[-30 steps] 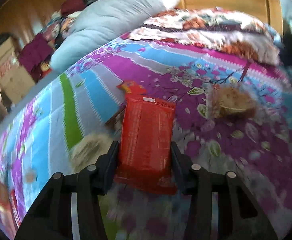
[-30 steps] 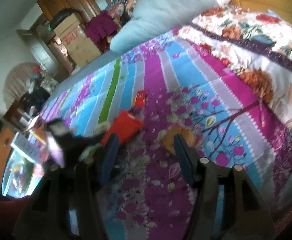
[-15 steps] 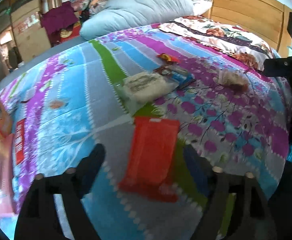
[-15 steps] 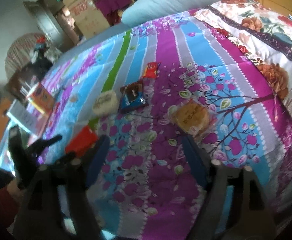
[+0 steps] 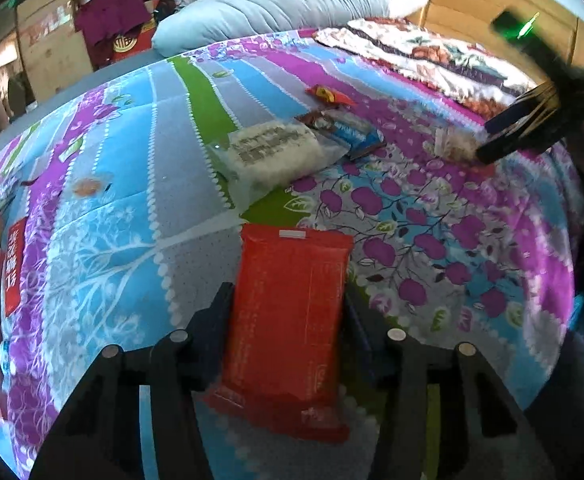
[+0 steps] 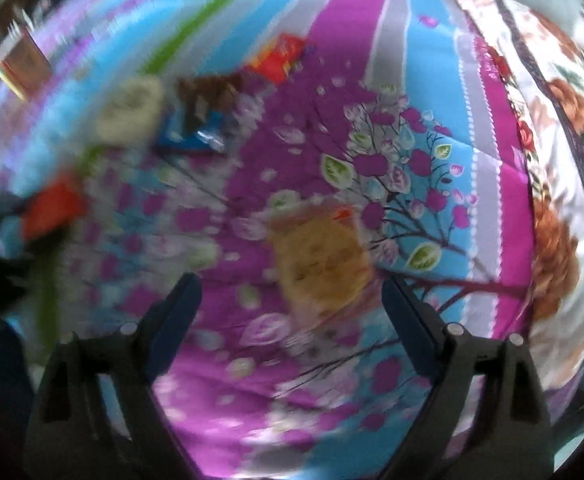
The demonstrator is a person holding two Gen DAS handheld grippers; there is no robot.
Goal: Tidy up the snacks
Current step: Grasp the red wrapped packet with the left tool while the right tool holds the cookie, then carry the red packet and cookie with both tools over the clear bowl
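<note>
We see the left tool [image 5: 288, 312] closing on a red snack packet [image 5: 288, 316] lying on the bedspread [image 5: 112, 208], its fingers against both packet edges. The right tool [image 6: 292, 300] stands wide open, empty, above a clear-wrapped golden pastry [image 6: 324, 264]. Further along the bed lie a white rice-cake pack [image 5: 272, 152], a blue-brown wrapper [image 5: 344, 130] and a small red sachet [image 5: 328, 94].

Striped floral quilt [image 5: 132, 184], pale blue duvet [image 5: 276, 4] heaped behind — wooden headboard [image 5: 492, 12], cardboard box [image 5: 48, 52]
</note>
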